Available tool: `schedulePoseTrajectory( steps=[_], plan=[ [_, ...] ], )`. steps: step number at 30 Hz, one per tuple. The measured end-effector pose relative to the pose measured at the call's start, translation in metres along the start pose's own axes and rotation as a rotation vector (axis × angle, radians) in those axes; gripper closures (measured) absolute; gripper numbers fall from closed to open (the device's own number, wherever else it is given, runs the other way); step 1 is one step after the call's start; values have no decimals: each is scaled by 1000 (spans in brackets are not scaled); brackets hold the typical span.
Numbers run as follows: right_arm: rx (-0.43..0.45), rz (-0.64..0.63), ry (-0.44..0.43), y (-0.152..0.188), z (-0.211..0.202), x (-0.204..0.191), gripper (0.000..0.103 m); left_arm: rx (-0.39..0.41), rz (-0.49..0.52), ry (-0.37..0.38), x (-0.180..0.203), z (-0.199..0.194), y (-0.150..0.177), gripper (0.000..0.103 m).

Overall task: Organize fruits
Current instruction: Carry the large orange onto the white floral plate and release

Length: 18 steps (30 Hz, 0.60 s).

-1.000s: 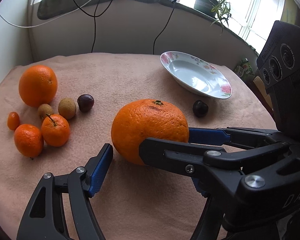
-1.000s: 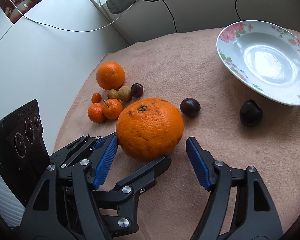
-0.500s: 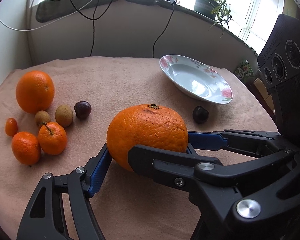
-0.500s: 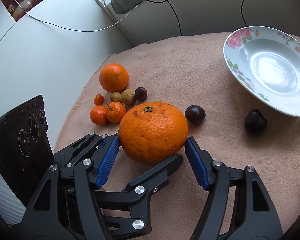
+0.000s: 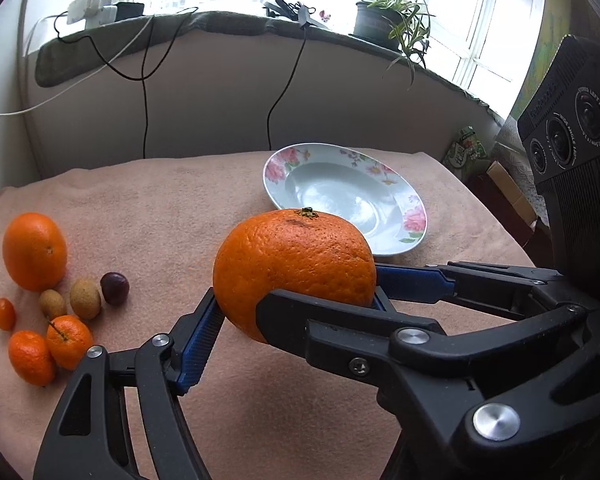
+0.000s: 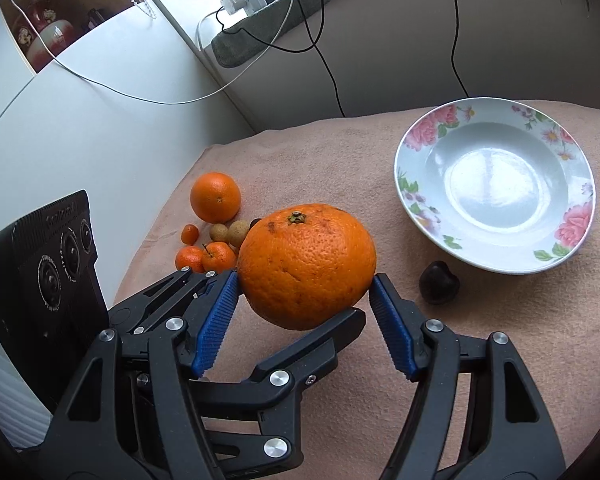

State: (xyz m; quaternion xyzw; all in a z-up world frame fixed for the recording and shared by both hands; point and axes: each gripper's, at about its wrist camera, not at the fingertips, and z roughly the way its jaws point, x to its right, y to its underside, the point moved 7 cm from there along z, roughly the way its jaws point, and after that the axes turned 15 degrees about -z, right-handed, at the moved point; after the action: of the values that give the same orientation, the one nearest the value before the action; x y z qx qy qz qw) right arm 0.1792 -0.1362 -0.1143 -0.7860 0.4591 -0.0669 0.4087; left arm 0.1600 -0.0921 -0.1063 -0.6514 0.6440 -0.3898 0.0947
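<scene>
From the left wrist, the left claw (image 5: 296, 320) grips the big dimpled orange (image 5: 294, 268) off the peach-cloth tabletop (image 5: 172, 208), and the flowered white plate (image 5: 414, 216) lies just beyond it, toward the far right edge. From the right wrist, the right claw (image 6: 304, 308) pinches the same orange (image 6: 306, 266), the plate (image 6: 420, 204) ahead and right, so I'd guess both arms carry it there together.

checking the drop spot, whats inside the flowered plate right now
Nothing shows inside the flowered plate: bare glossy white in the right wrist view. In the left wrist view the big orange held by both tongs hides its near rim.
</scene>
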Motion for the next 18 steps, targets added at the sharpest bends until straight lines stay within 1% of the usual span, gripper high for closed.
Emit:
schedulePoseTrajectory(
  steps=[9,18],
  plan=[
    [30,45,54,-6,-25,46,32,-6,39,47,39,23,-12,31],
    [20,82,76,-5,-27,74,32,-34,52,60,57,46,-15,31]
  ],
)
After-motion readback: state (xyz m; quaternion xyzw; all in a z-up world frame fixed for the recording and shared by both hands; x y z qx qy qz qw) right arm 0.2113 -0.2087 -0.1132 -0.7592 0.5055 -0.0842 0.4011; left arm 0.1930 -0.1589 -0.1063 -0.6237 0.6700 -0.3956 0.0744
